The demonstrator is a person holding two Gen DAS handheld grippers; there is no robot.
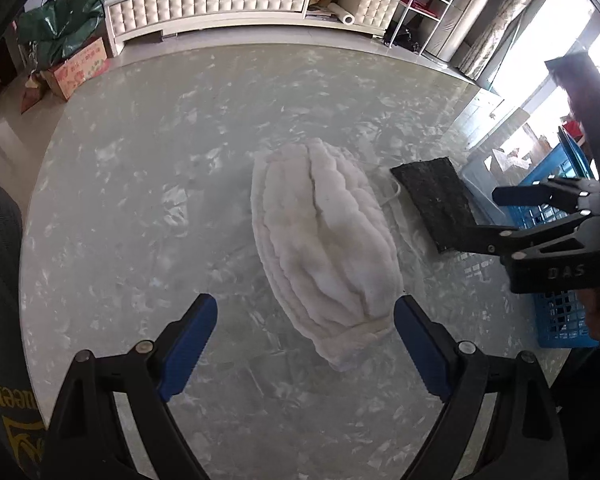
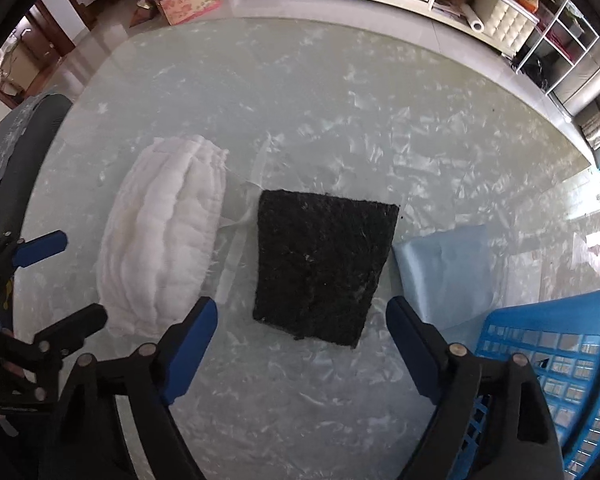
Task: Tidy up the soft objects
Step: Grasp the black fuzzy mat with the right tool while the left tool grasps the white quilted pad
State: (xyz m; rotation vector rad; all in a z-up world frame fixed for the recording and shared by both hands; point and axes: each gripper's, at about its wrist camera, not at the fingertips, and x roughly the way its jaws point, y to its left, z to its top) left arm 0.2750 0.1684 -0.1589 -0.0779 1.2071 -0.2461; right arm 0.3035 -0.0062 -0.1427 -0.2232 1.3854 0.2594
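Both spread wide, gripping nothing — left tool (image 1: 305, 344) poised just short of the white cloth bundle (image 1: 324, 248), right tool (image 2: 300, 346) just short of the black scouring pad (image 2: 322, 266). Side by side on the marbled tabletop (image 1: 160, 152), near the blue basket (image 2: 556, 360) at its right edge.

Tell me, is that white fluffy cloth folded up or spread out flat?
Folded. The white fluffy cloth lies on the glass table as a thick bundle, with several stacked layers showing along its edge.

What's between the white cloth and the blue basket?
The black scouring pad, then a light blue sheet beside the blue basket; white cloth lies left. Right wrist view.
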